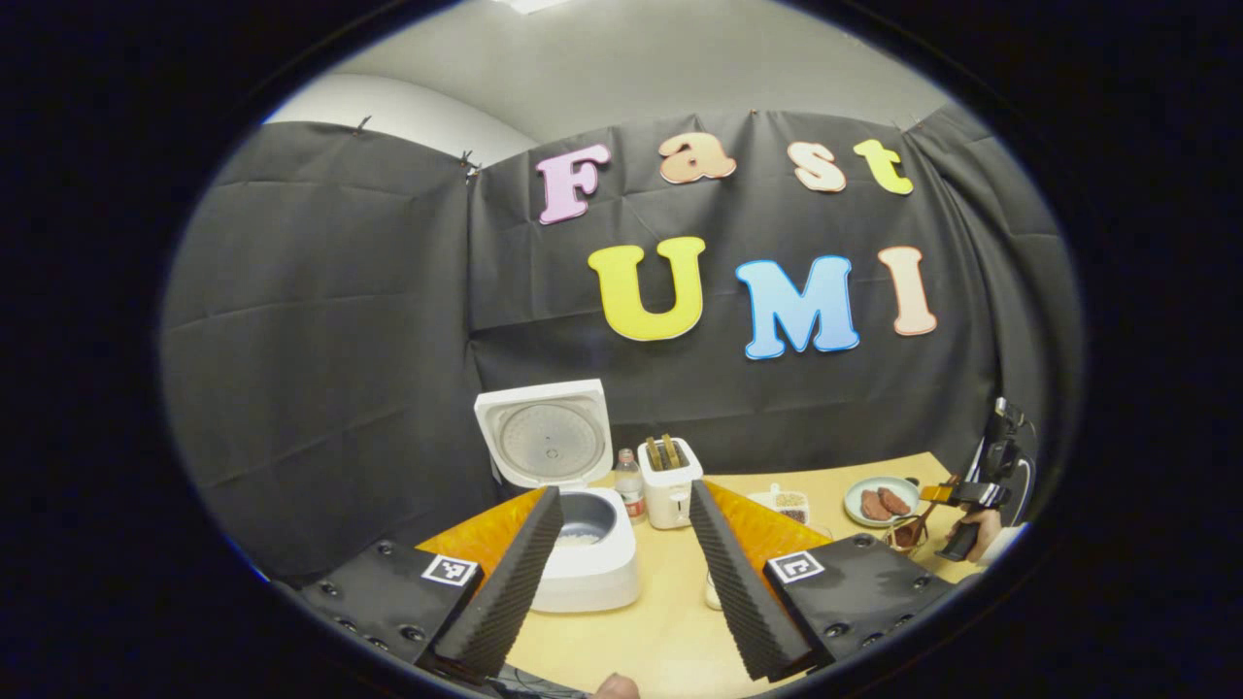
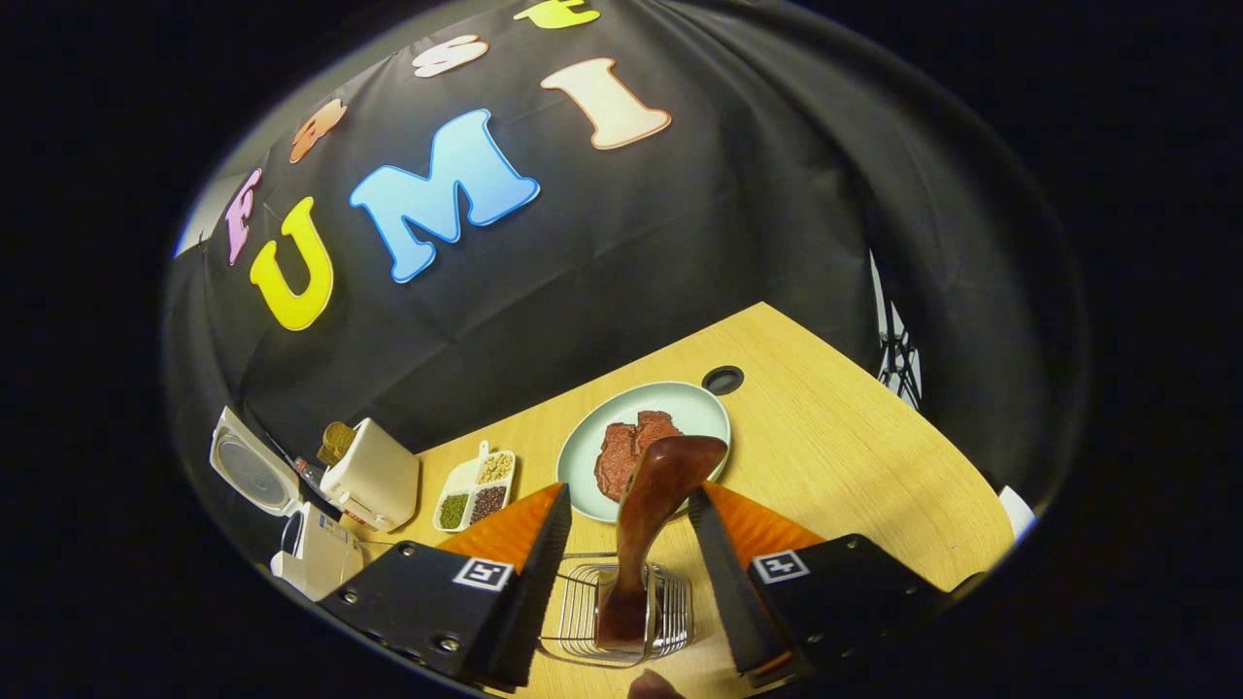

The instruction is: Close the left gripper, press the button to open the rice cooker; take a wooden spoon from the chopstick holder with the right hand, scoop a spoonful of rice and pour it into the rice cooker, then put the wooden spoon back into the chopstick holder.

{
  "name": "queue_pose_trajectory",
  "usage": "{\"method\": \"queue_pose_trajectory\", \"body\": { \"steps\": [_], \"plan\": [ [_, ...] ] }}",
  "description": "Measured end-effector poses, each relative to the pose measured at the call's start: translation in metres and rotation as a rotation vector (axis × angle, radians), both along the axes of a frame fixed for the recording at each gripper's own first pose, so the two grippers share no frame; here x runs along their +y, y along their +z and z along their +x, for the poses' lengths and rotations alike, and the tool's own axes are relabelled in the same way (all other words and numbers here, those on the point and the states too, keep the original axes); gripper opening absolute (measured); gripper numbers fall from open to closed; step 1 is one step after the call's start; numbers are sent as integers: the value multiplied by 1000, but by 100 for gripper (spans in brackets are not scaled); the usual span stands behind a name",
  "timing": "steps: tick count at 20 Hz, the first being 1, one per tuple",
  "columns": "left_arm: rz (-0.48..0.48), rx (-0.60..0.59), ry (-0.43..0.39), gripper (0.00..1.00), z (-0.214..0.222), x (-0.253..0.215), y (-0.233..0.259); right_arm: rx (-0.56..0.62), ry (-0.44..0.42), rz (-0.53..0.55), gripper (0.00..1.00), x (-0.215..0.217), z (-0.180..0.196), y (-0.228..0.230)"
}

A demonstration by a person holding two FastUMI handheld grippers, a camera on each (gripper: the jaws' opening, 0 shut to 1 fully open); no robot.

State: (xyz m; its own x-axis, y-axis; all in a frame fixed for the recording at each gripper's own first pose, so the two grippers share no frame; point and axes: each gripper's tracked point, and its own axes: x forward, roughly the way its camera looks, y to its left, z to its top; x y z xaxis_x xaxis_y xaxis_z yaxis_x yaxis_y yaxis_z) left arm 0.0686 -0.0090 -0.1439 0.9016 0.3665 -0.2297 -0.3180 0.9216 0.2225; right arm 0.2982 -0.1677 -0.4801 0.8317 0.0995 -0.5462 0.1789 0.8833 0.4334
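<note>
Rice cooker (image 1: 583, 544): standing on the worktop (image 1: 670, 621) as the landmark for this entry, with its lid (image 1: 546, 433) tipped up and back, so the button step is judged done; pale rice is showing in the inner pot (image 1: 586, 520).
Left tongs (image 1: 621, 568): hanging released just in front of the rice cooker, jaws spread wide and gripping nothing; judged to be waiting clear so the pot mouth is staying free.
Right tongs (image 2: 626, 568): reaching over the chopstick holder, well to the right of the rice cooker; jaws are standing apart on either side of the spoon's handle, with a gap showing on both sides, so they are judged released.
Wooden spoon (image 2: 653, 505): standing in the chopstick holder, handle down among the wires and bowl end leaning up toward the plate; whether it is being set back or not yet taken cannot be told.
Chopstick holder (image 2: 583, 621): wire basket sitting on the worktop far right of the rice cooker, keeping the spoon upright for a side grip.
Toaster (image 1: 670, 481): standing just right of the rice cooker, with a small bottle (image 1: 630, 482) between them.
Divided dish (image 2: 476, 490): lying further right of the rice cooker, holding beans and grains.
Plate (image 2: 694, 403): lying beyond the holder, farthest from the rice cooker, carrying red meat.
</note>
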Motion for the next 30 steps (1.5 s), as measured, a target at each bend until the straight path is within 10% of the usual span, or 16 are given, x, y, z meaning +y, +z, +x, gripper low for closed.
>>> {"method": "queue_pose_trajectory", "body": {
  "steps": [4,5,30],
  "plan": [
    [14,3,12,92,-7,4,3,45,-34,-16,68,-7,3,-13],
    [21,3,13,92,-9,5,5,39,-23,6,20,-5,9,-17],
    [-137,-146,-34,94,-40,88,32,-133,-16,-89,16,44,-80,173]
  ]
}}
